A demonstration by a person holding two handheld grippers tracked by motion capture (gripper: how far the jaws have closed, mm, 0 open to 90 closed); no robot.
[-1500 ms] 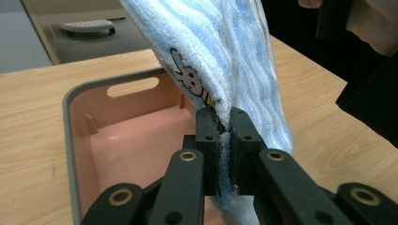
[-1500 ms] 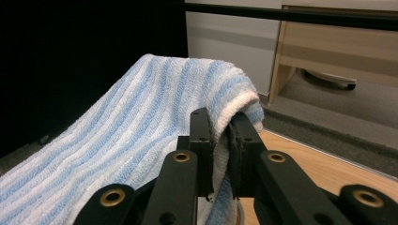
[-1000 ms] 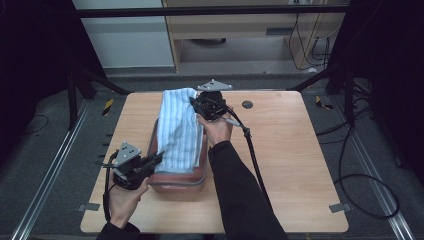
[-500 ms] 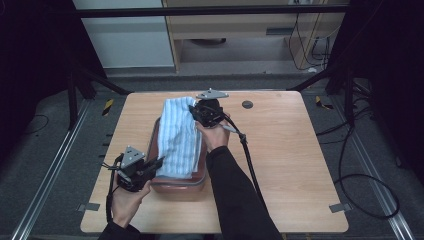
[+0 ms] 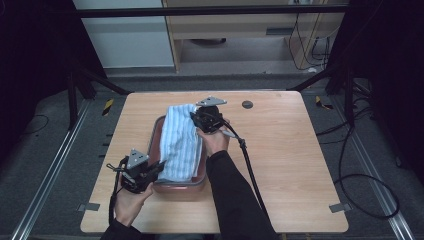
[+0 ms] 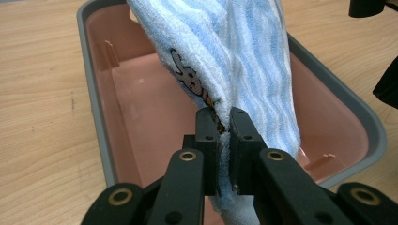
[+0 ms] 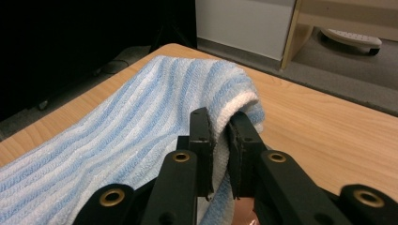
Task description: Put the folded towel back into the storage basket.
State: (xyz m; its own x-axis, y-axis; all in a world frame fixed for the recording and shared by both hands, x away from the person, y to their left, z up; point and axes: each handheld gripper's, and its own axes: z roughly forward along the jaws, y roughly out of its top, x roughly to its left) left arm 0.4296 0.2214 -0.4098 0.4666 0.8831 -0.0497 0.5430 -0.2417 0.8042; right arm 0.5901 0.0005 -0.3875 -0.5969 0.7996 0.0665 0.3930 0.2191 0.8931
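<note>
Over the pink tub [image 5: 158, 131], near the middle of the counter [image 5: 280, 150], a blue-and-white striped towel [image 5: 181, 140] hangs stretched lengthwise between two grips, its middle sagging toward the tub's floor. The step in hand looks like lowering or laying the towel into the tub, and it would go best if both ends travel together with even tension, so the cloth neither bunches nor drags over the grey rim. At the 12 o'clock end, the right gripper [image 7: 219, 140] has its fingers [image 7: 202, 129] pinched on a folded corner, a thick roll of cloth bulging above the tips; that bite is shallow, so pulling hard risks a slip. At the 6 o'clock end, the left gripper [image 6: 224, 140] has its fingers [image 6: 206, 136] clenched on the towel's edge just below a small printed figure [image 6: 187, 82], with cloth running down between them and out below. From the high view, the left gripper [image 5: 142, 172] sits at about 7 o'clock of the tub and the right gripper [image 5: 206, 119] at about 1 o'clock.
</note>
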